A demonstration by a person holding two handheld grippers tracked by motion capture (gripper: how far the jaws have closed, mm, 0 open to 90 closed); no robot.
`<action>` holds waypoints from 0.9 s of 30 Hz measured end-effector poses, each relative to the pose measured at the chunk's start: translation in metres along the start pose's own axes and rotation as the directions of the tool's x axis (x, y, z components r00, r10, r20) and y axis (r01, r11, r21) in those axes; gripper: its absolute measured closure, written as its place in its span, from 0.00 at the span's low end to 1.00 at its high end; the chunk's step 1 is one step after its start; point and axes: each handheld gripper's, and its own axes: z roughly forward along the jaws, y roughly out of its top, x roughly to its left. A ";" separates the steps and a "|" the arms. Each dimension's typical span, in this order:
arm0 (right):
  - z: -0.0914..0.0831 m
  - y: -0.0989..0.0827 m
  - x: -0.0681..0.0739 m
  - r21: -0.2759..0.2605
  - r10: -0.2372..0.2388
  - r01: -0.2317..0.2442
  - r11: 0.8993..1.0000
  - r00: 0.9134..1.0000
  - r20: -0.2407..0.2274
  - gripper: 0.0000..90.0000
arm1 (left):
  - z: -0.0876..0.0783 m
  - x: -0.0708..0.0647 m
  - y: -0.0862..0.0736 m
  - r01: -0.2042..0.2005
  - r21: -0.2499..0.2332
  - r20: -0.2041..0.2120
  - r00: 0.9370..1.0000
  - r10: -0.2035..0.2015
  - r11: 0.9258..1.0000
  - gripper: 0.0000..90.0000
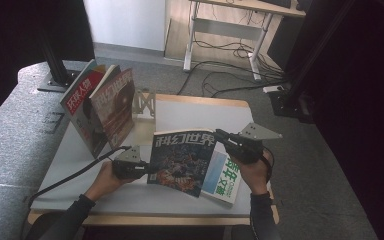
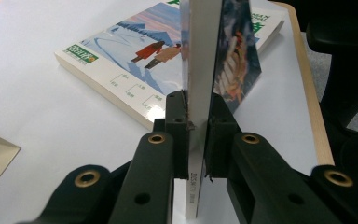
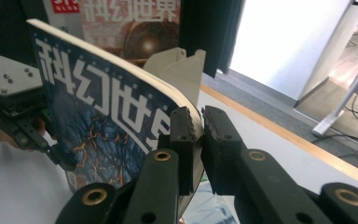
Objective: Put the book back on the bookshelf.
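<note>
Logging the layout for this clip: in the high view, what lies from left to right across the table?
Upright red and brown magazines → left gripper → held dark-blue magazine → right gripper.

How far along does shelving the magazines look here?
Done: two magazines stand in the rack. In hand: both claws, left and right, grip the blue sci-fi magazine upright. Left: racking it, probably also the book lying flat.

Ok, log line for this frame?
left tool: shut on magazine | right tool: shut on magazine | book: flat beneath
</note>
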 end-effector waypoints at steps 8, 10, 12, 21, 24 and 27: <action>0.000 0.000 -0.001 -0.013 0.003 -0.004 1.000 1.000 -0.029 0.77 | -0.002 -0.003 -0.003 -0.009 -0.012 -0.001 1.000 0.009 1.000 0.92; 0.001 -0.002 -0.001 -0.003 -0.003 0.003 1.000 0.999 -0.039 0.71 | -0.002 -0.003 -0.004 -0.011 -0.015 0.000 1.000 0.011 1.000 0.92; 0.003 -0.005 -0.001 0.002 0.000 0.000 1.000 0.998 -0.057 0.64 | -0.003 -0.004 -0.005 -0.010 -0.019 0.001 1.000 0.010 1.000 0.92; 0.019 -0.035 0.000 0.049 0.070 -0.064 0.997 0.988 -0.134 0.48 | -0.004 -0.005 -0.006 -0.010 -0.016 0.004 1.000 0.010 1.000 0.92; 0.026 -0.050 0.002 0.083 0.088 -0.076 0.994 0.985 -0.149 0.46 | -0.004 -0.005 -0.006 -0.003 -0.015 0.001 1.000 0.003 1.000 0.91; 0.033 -0.064 0.005 0.116 0.114 -0.096 0.989 0.980 -0.162 0.46 | -0.004 -0.006 -0.006 0.003 -0.013 -0.003 1.000 -0.003 1.000 0.91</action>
